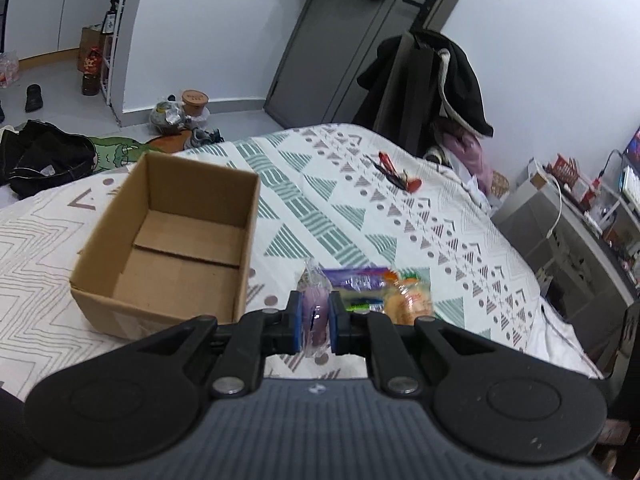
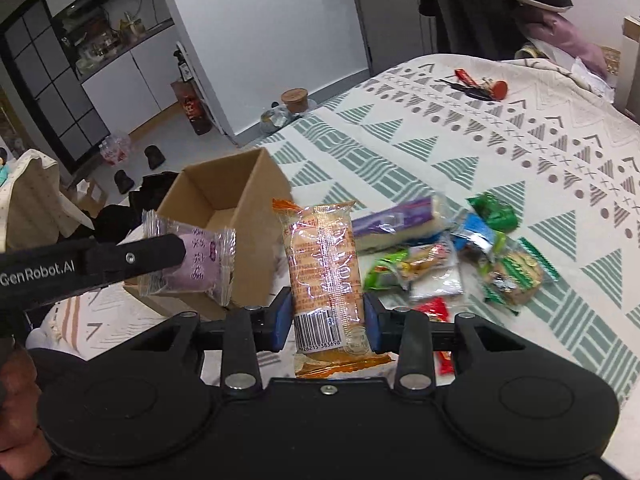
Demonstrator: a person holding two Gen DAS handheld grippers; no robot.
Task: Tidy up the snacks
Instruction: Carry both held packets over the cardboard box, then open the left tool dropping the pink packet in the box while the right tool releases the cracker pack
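My left gripper (image 1: 315,320) is shut on a small purple snack packet (image 1: 314,304), held above the bed just right of an open cardboard box (image 1: 176,240). In the right wrist view the left gripper (image 2: 182,254) holds that purple packet (image 2: 196,264) in front of the box (image 2: 224,200). My right gripper (image 2: 326,320) is shut on a long orange snack packet (image 2: 324,272), upright, right of the box. A pile of loose snacks (image 2: 452,256) lies on the bedspread to the right; a purple-white bar (image 2: 400,220) is among them.
The patterned bedspread (image 1: 360,208) covers the bed. Keys and a red item (image 1: 398,174) lie at its far side. A chair with dark clothes (image 1: 428,88) stands behind. Bags and bottles clutter the floor (image 1: 176,114) to the left; a desk (image 1: 580,216) is right.
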